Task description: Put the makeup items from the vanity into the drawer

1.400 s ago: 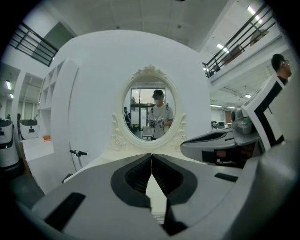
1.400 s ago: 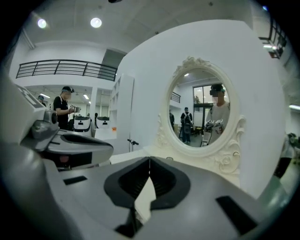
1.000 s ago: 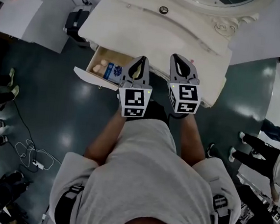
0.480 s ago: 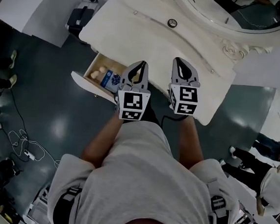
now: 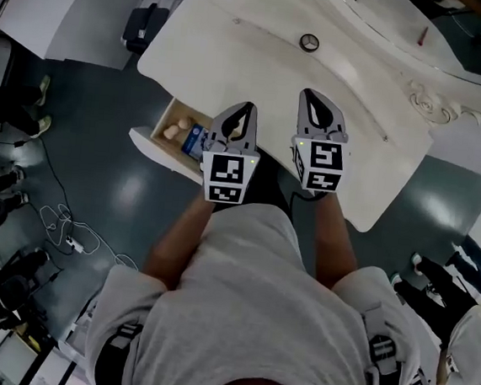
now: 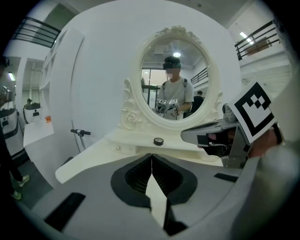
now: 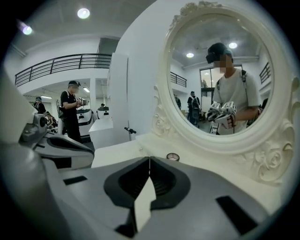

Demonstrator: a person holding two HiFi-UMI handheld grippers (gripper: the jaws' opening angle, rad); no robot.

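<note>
A small round black-rimmed makeup case (image 5: pixel 310 43) lies on the cream vanity top (image 5: pixel 237 52), close to the mirror's base. It also shows as a small disc in the left gripper view (image 6: pixel 159 141) and the right gripper view (image 7: pixel 172 156). The drawer (image 5: pixel 148 142) stands open at the vanity's left front, holding pale round items (image 5: pixel 177 128) and a blue box (image 5: pixel 195 139). My left gripper (image 5: pixel 248 107) hangs over the drawer's right end, shut and empty (image 6: pixel 151 155). My right gripper (image 5: pixel 312 94) is over the vanity's front edge, shut and empty (image 7: pixel 149 159).
An oval carved mirror (image 6: pixel 174 79) stands at the back of the vanity. A scooter (image 5: pixel 147 18) and a white table (image 5: pixel 39 3) are at the far left. Cables (image 5: pixel 71 239) lie on the dark floor, and people stand at both sides (image 5: pixel 471 260).
Both grippers have moved forward together toward the vanity, staying shut. The vanity now lies further right in the head view, and the left gripper covers more of the open drawer.
</note>
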